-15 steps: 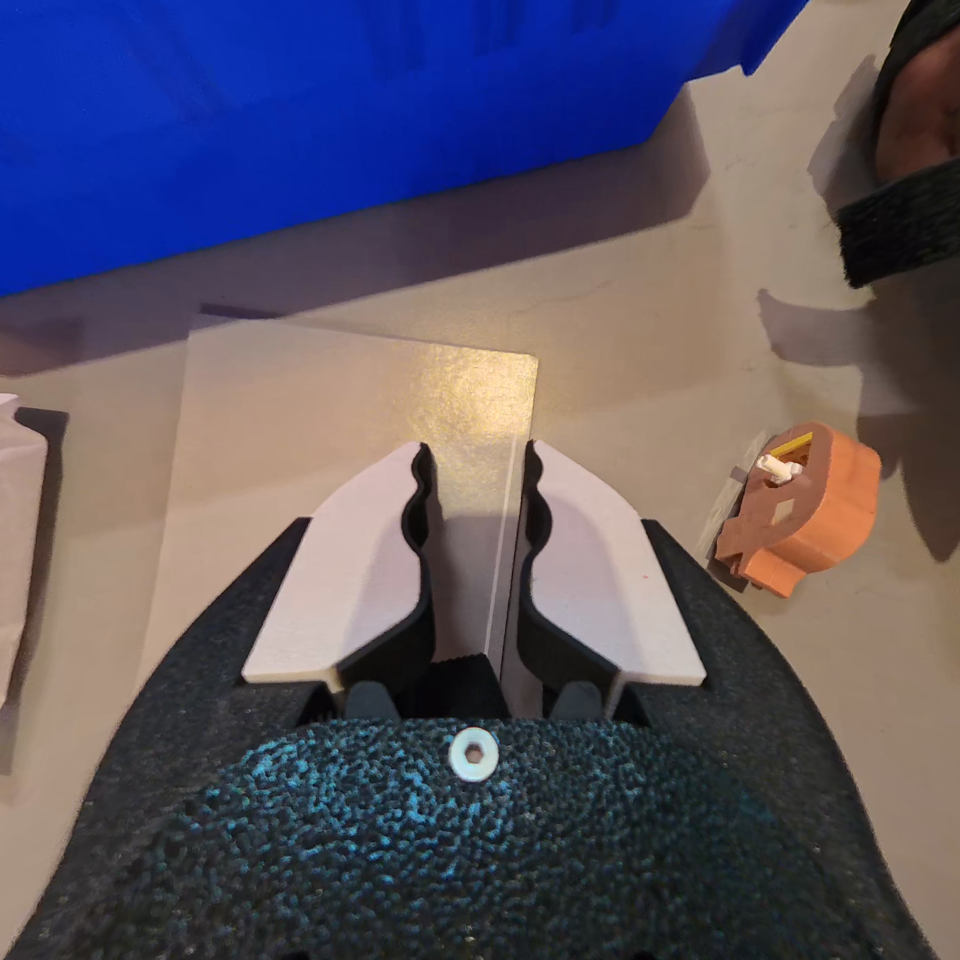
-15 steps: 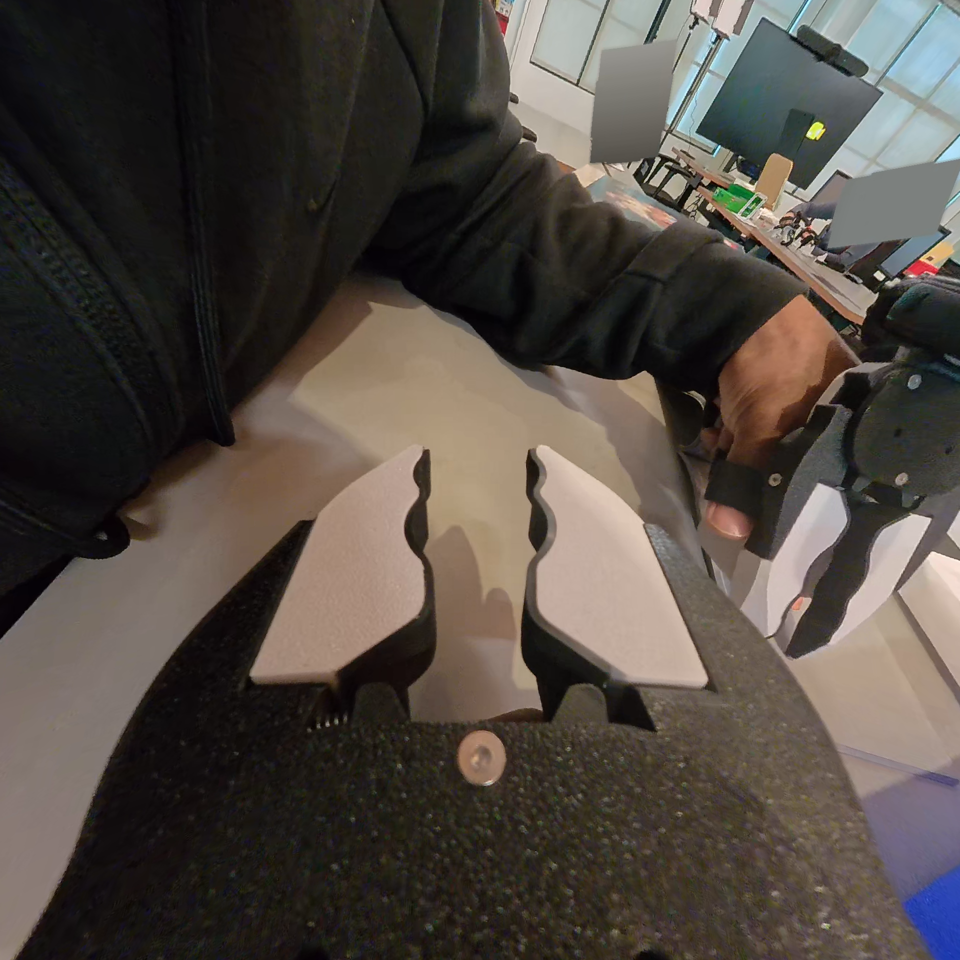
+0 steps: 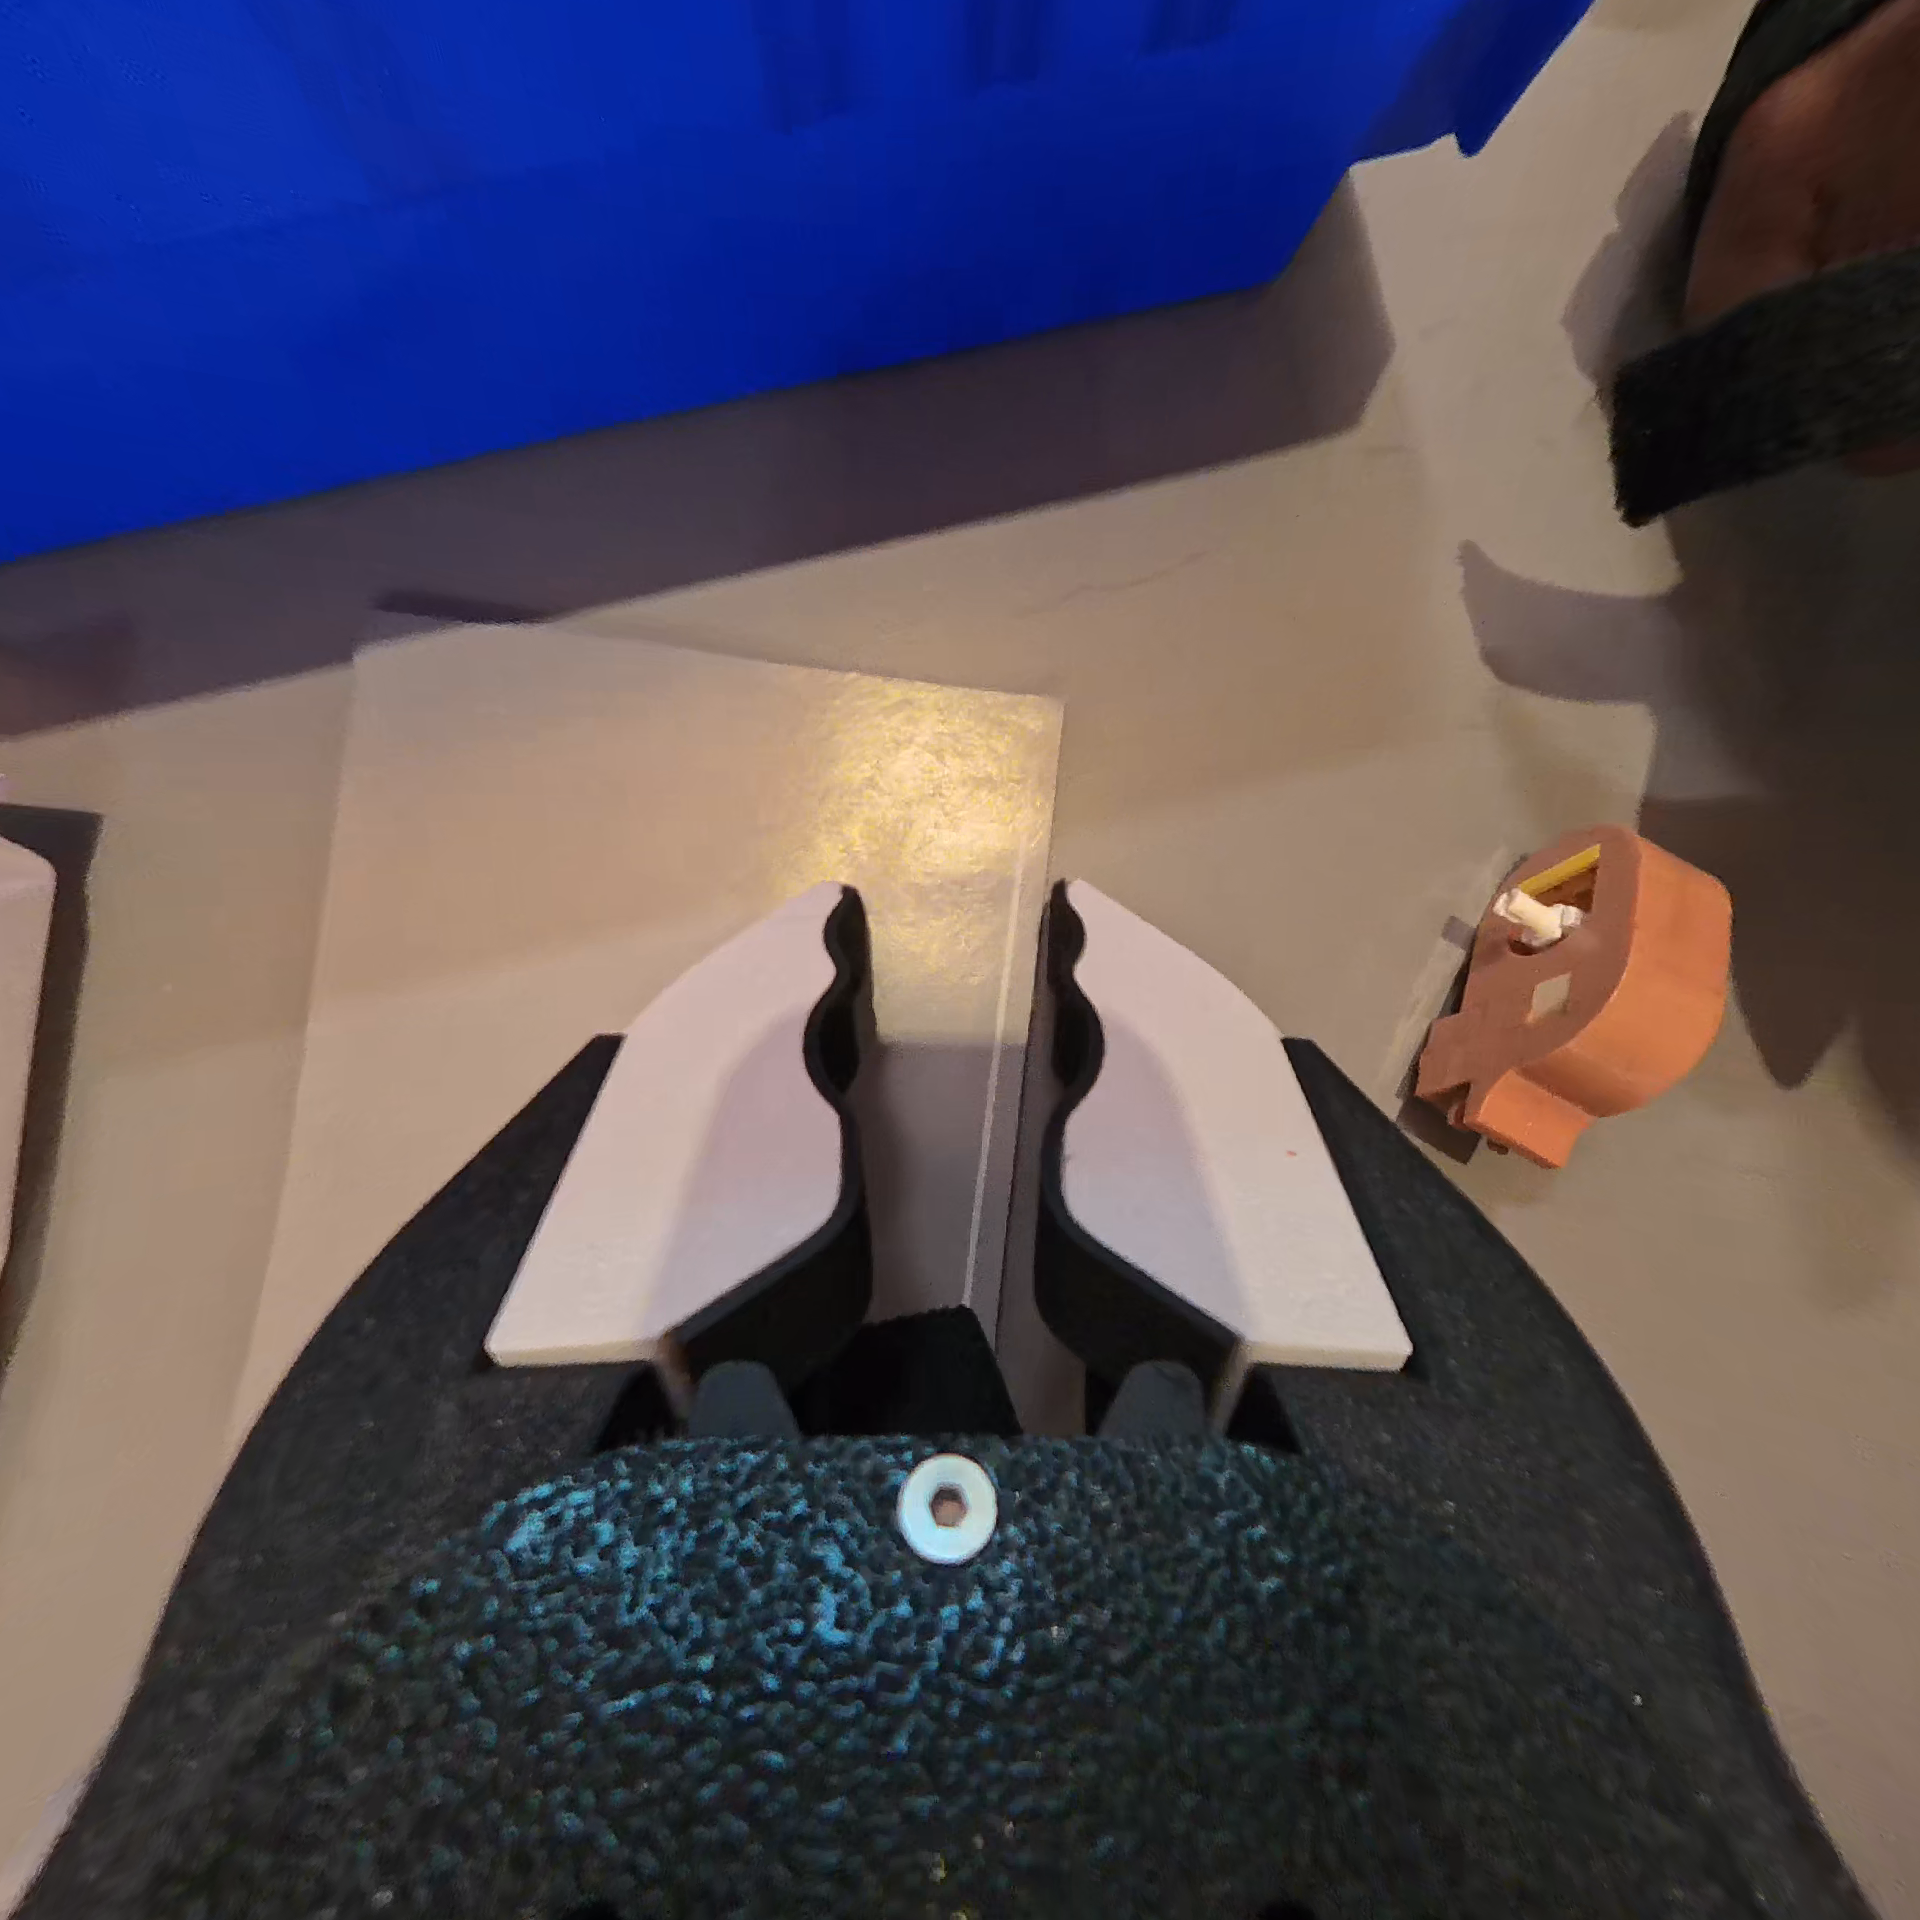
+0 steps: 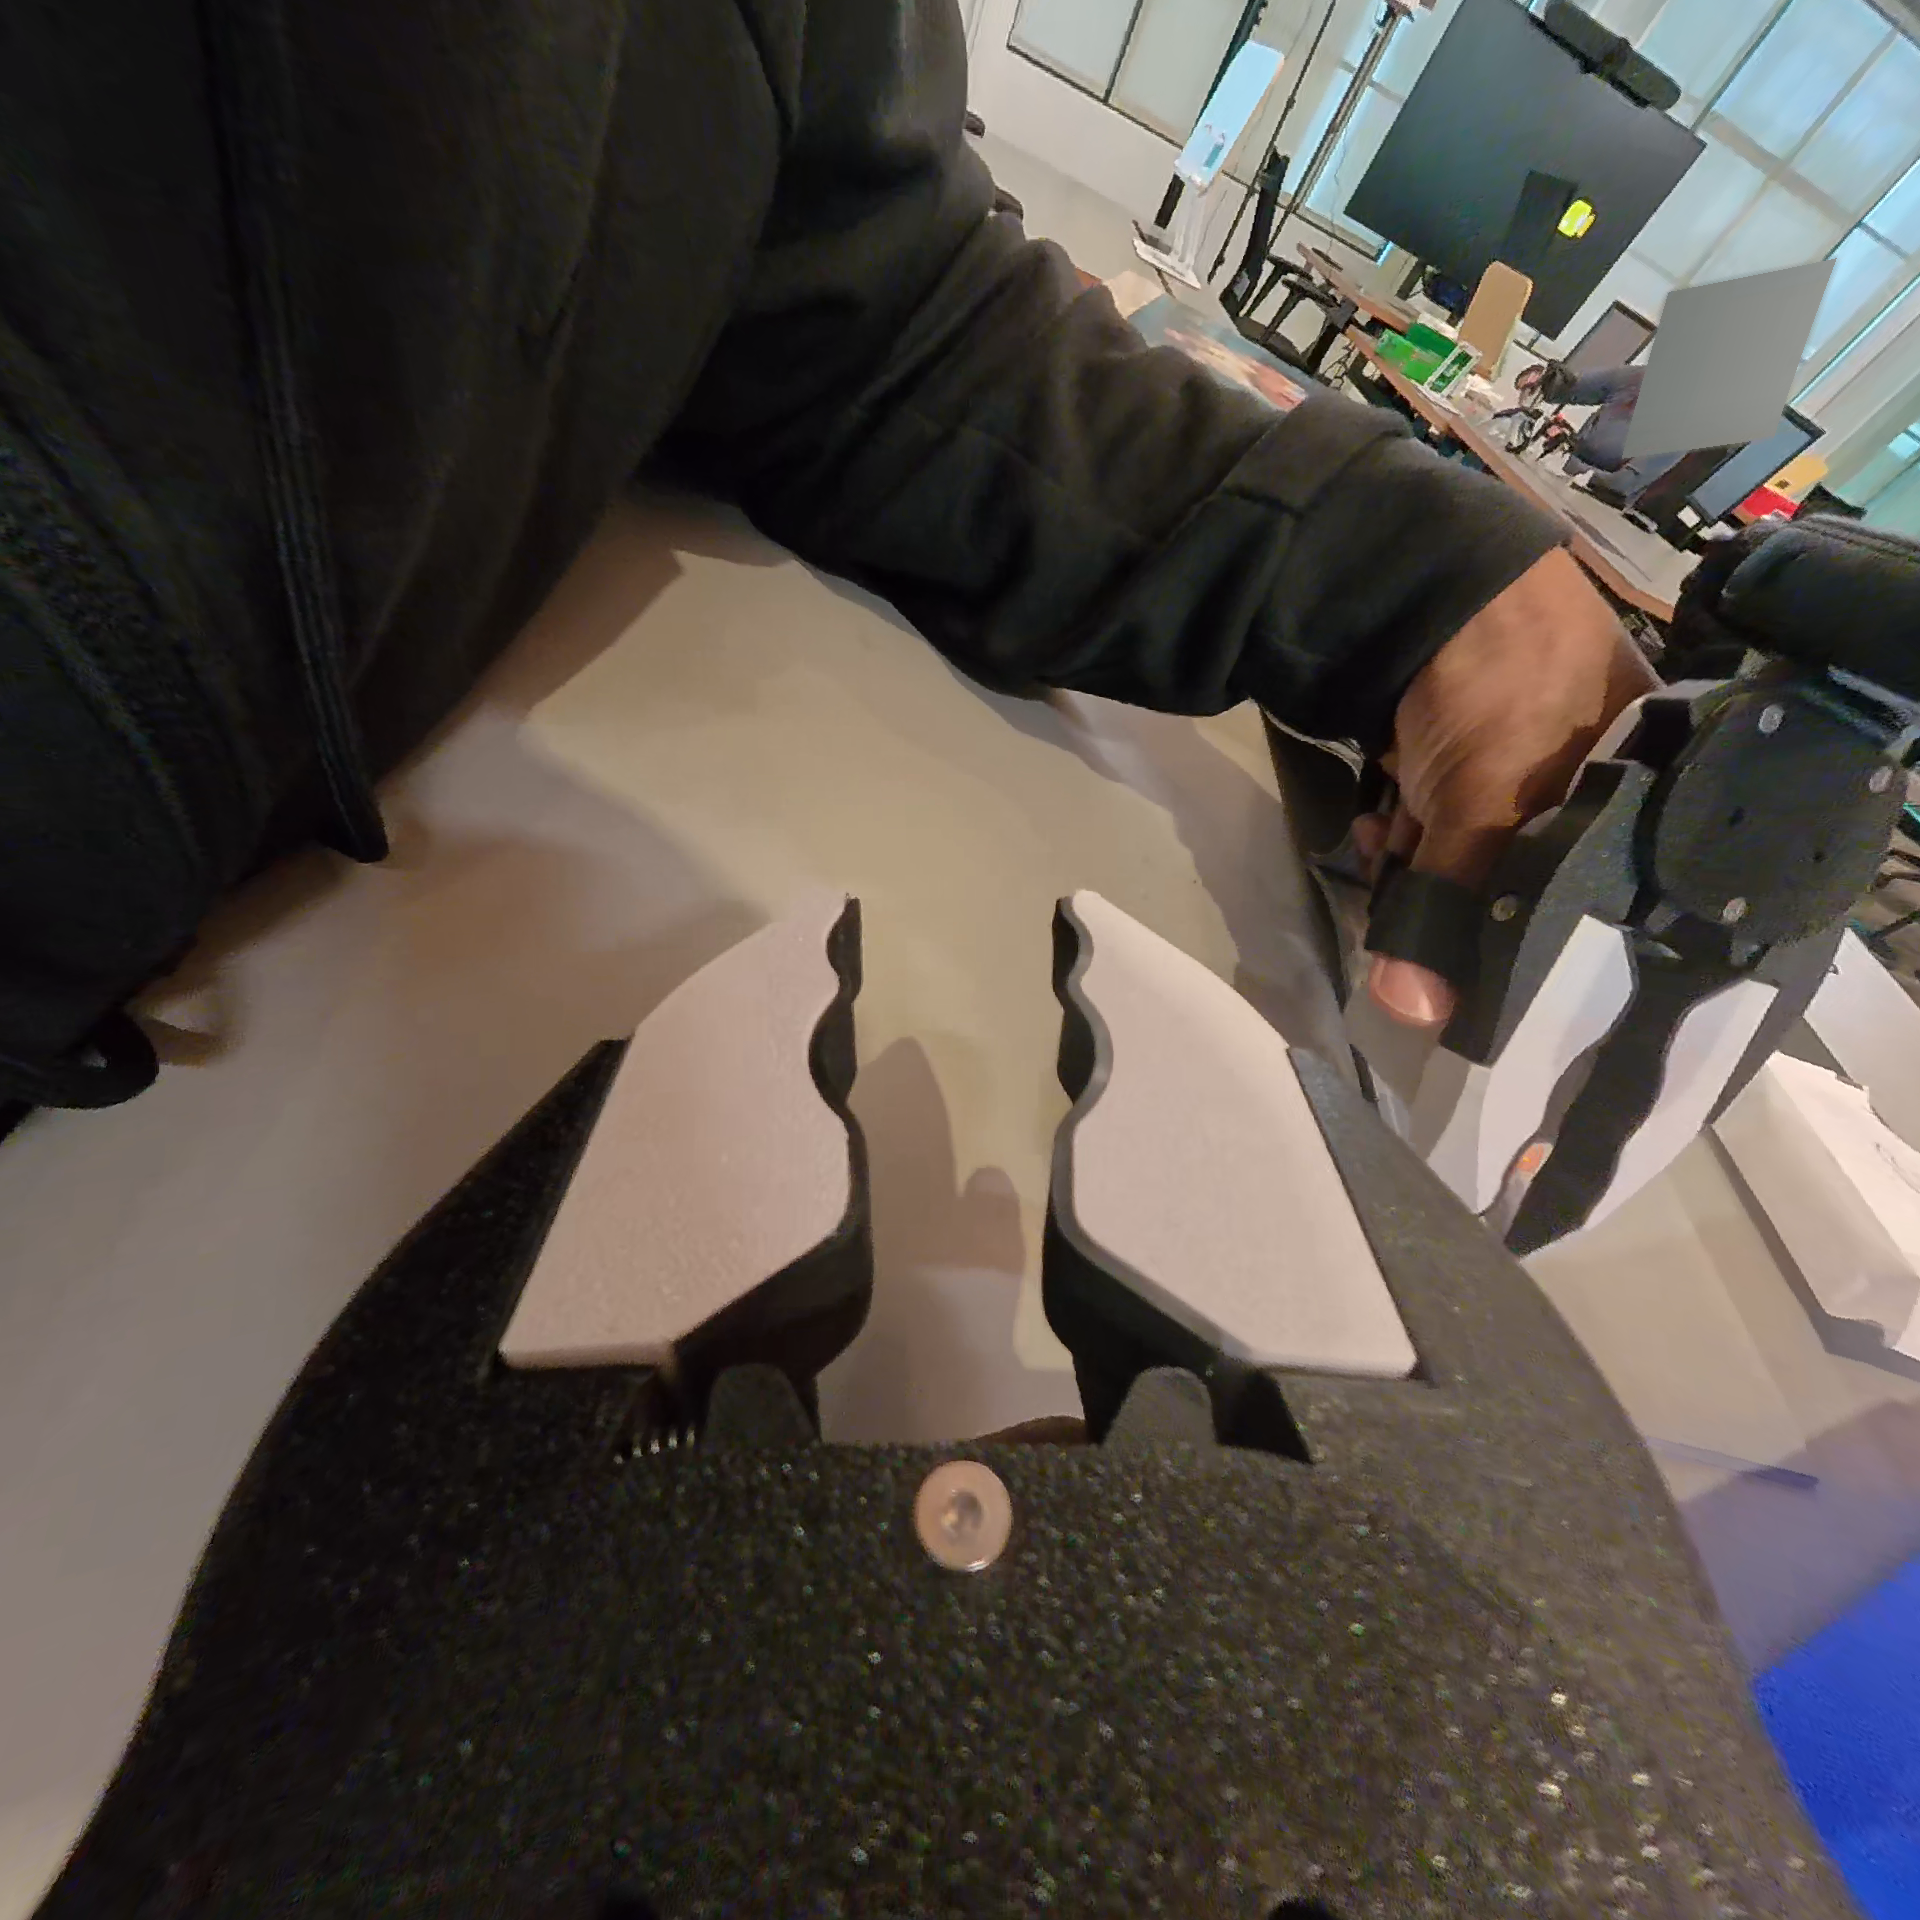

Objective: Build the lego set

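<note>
The left gripper [image 3: 951,914] hangs over a pale beige rectangular sheet [image 3: 623,831] lying flat on the grey-beige tabletop [image 3: 1247,675], its white fingers [image 3: 727,1091] apart with nothing between them but the sheet's right edge below. To the right lies a small orange-brown plastic part [image 3: 1590,987] with a white peg. A bright blue plastic bin [image 3: 623,208] stands at the far side. A hand under a black strap [image 3: 1787,405] shows at far right.

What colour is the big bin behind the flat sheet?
The bin is bright blue, clearest in the left wrist view.
</note>
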`<state>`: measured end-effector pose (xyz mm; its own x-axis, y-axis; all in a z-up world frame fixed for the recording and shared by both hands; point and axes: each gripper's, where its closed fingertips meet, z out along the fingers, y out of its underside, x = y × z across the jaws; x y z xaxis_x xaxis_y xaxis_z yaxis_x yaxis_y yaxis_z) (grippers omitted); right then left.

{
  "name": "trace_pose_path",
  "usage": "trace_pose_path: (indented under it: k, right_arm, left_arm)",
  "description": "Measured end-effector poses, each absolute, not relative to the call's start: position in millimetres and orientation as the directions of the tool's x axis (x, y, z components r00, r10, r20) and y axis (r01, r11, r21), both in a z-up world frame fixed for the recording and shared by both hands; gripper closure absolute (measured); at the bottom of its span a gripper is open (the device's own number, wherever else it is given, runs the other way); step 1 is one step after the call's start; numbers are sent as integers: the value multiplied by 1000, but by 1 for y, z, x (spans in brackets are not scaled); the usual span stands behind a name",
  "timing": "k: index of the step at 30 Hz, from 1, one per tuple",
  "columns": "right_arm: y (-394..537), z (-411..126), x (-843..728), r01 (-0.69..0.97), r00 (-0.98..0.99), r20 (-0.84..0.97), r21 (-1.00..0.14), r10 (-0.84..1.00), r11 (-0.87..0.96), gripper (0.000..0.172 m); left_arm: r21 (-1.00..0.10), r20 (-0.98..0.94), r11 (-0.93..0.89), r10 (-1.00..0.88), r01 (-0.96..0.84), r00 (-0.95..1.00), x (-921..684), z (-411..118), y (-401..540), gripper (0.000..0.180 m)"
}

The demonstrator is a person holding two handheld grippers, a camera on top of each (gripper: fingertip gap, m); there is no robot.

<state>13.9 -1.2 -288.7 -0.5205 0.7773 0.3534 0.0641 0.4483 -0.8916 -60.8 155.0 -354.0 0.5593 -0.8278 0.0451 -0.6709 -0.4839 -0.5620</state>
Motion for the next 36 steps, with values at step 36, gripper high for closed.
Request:
trace_pose_path:
  k: [36]
  right_arm:
    - [13,-290,12,86,-453,391,-875,801,476,137]
  left_arm:
    - [-577,27,-477,-822,-663,569,-69,-348,158,144]
